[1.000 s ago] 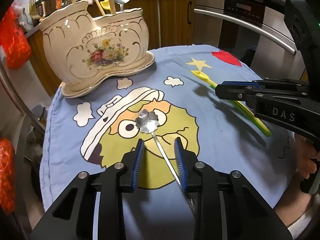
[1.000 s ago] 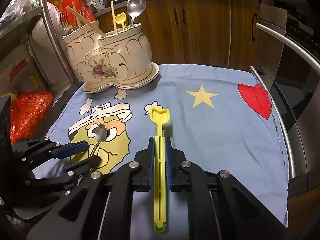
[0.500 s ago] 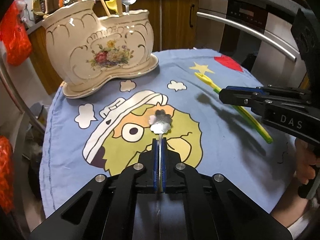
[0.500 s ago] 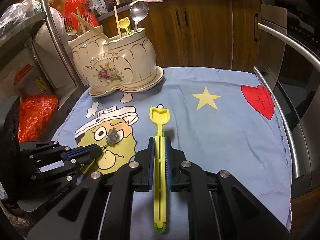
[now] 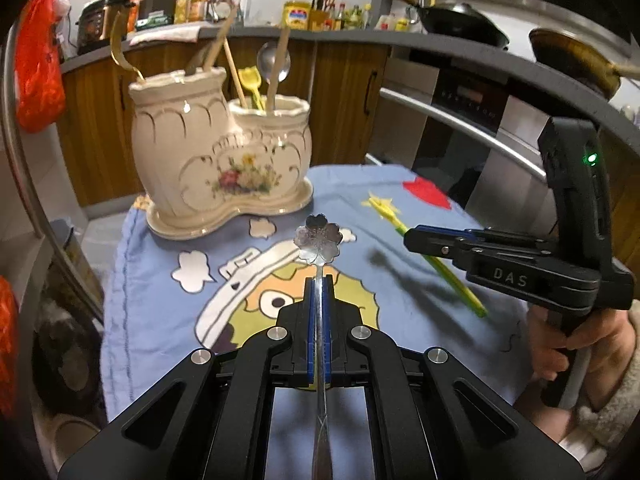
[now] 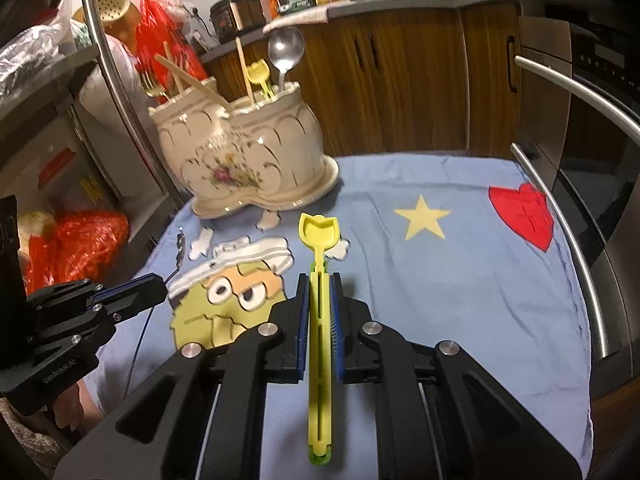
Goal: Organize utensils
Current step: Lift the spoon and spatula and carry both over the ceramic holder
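Two tools in view, one per hand, each clamped on one utensil. Left tool (image 5: 319, 280) shut tight on the thin handle of one silver metal spoon with a flower-shaped bowl (image 5: 318, 238); bowl jutting forward past the blue pads, handle running back between the black arms. Same spoon seen edge-on from the right wrist view, up off the cloth, toward the left edge of the worktop. Right tool (image 6: 320, 280) closed on the slotted stem of one yellow-green plastic scoop with a tulip-shaped head (image 6: 319, 232); head pointing toward the far edge, tail end sticking out behind the pads. Held above the middle of the worktop, dark shadow on the cloth beneath in the left wrist view. One hand (image 5: 560, 344) wrapped round the right tool's grip at the right edge.

One blue cloth (image 6: 440, 280) spread over the whole worktop, printed with one yellow star (image 6: 422, 222), one red heart (image 6: 520, 216) and one green cartoon face in a white cap (image 6: 228, 304).

One cream ceramic holder with gold trim and a painted flower spray (image 6: 248, 160), standing upright at the far left corner, two compartments joined on one base. Right compartment: one steel spoon, one yellow plastic scoop, at least one wooden stick. Left compartment: one gold fork plus wooden handles, exact number hard to tell.
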{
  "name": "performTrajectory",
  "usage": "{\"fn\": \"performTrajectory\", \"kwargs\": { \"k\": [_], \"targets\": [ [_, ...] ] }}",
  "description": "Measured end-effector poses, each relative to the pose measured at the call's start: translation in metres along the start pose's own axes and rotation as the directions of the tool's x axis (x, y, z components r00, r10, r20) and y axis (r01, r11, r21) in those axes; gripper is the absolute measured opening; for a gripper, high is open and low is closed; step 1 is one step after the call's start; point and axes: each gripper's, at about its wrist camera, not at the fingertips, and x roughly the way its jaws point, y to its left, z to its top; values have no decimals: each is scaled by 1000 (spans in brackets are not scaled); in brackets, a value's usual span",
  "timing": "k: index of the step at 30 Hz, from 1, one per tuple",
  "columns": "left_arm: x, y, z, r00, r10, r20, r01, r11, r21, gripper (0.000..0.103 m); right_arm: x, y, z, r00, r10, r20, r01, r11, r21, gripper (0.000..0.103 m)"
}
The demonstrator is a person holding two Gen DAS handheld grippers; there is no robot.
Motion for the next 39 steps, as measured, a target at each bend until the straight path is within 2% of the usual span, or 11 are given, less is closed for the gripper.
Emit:
{"fn": "performTrajectory", "kwargs": {
  "k": [9, 13, 17, 21, 26, 29, 36, 39],
  "targets": [
    [-40, 26, 21, 991, -87, 104, 93, 994, -55, 4, -13, 13, 18, 995, 31, 90, -32, 999, 3, 10],
    [-55, 37, 41, 984, -89, 154, 99, 993, -59, 4, -18, 22, 41, 989, 47, 142, -46, 999, -10, 10],
    [-71, 54, 73, 973, -60, 224, 73, 996, -51, 4, -17, 26, 74, 981, 71, 183, -72, 997, -1, 10],
    [-85, 66, 108, 951, -18, 310, 29, 999, -30, 4, -18, 33, 105, 966, 74, 249, -71, 997, -24, 10],
    [-83, 85, 154, 903, 50, 427, -38, 999, -36, 4, -7, 33, 144, 941, 115, 320, -114, 993, -22, 10],
    [-71, 95, 172, 881, 76, 466, -60, 997, -48, 4, 8, 33, 165, 920, 125, 373, -126, 992, -20, 10],
    [-32, 108, 196, 840, 146, 523, -132, 989, -63, 4, 37, 34, 179, 878, 144, 456, -143, 989, -37, 10],
    [-19, 112, 200, 832, 144, 535, -126, 989, -70, 4, 48, 30, 181, 870, 158, 468, -163, 986, -30, 10]
  ]
}}
